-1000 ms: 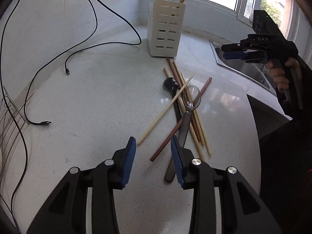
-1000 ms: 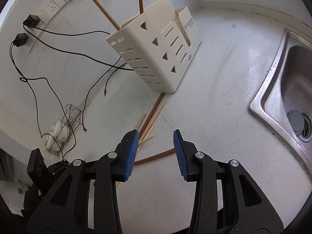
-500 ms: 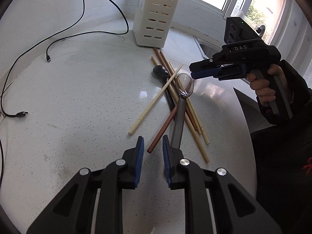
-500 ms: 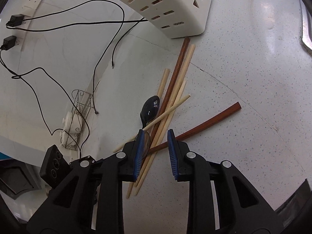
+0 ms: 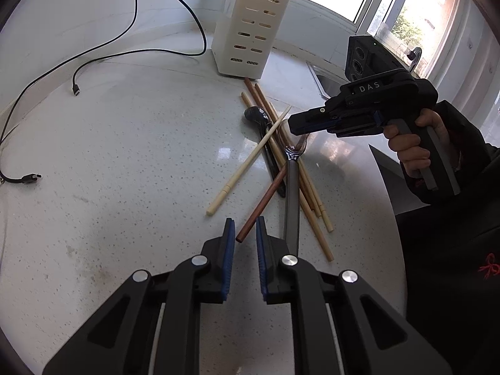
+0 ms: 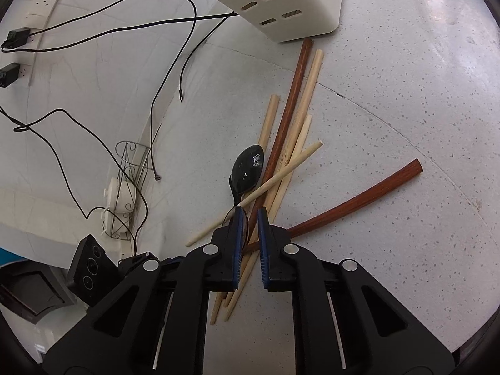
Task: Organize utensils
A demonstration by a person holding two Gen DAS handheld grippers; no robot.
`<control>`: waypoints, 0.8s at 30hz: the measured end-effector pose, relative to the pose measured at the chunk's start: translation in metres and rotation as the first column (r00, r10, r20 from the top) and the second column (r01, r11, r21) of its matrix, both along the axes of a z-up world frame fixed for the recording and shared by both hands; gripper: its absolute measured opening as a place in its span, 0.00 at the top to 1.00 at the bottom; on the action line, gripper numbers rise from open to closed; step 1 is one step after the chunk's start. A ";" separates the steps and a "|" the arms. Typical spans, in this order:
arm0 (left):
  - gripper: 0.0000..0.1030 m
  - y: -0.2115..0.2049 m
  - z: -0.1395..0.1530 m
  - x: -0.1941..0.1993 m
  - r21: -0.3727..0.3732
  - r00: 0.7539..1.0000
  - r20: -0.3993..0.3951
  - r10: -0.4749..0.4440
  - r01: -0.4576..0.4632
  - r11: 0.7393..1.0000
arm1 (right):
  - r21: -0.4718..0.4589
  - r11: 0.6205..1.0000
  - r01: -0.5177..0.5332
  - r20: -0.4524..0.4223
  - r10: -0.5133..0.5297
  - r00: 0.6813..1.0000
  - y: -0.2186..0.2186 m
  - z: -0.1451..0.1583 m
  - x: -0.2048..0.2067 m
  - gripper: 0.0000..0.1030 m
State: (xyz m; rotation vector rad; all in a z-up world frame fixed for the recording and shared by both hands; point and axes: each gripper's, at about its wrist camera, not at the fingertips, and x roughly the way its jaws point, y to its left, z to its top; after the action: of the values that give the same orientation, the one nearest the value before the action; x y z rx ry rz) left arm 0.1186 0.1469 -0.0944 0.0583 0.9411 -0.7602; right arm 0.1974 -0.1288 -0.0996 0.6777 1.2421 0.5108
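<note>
Both lower, left gripper (image 5: 243, 229), right gripper (image 6: 249, 218) closing

The letters "DAS" stand in white on the black body of the right gripper (image 5: 292, 125), seen from the left wrist view. No other writing can be read anywhere.

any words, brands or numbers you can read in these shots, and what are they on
"DAS": white letters on the black body of the right tool, seen from the left wrist camera.
Red mark on the person's dark sleeve: too blurred to read.
Cream utensil holder: no print readable in either view.
Wall sockets and black plugs: no legible marking.
</note>
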 end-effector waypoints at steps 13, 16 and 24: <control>0.91 0.004 0.011 -0.004 -0.048 1.000 0.020 0.017 -0.016 0.999 | 0.002 1.000 0.004 0.036 -0.004 0.999 -0.008 0.008 0.001 0.98; 0.94 0.005 0.024 -0.007 -0.081 0.999 0.046 0.026 -0.022 0.996 | 0.010 1.000 0.016 0.071 -0.017 0.997 -0.015 0.020 0.000 0.98; 0.96 -0.005 0.060 -0.007 -0.134 0.991 0.126 0.047 -0.029 0.991 | 0.026 0.998 0.054 0.163 -0.058 0.985 -0.041 0.055 -0.002 0.98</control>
State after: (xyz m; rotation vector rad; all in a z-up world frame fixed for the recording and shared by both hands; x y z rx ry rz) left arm 0.1117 0.1417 -0.0343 -0.0260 0.7653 -0.7725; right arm 0.1950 -0.1700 -0.0451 0.6736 1.0621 0.5237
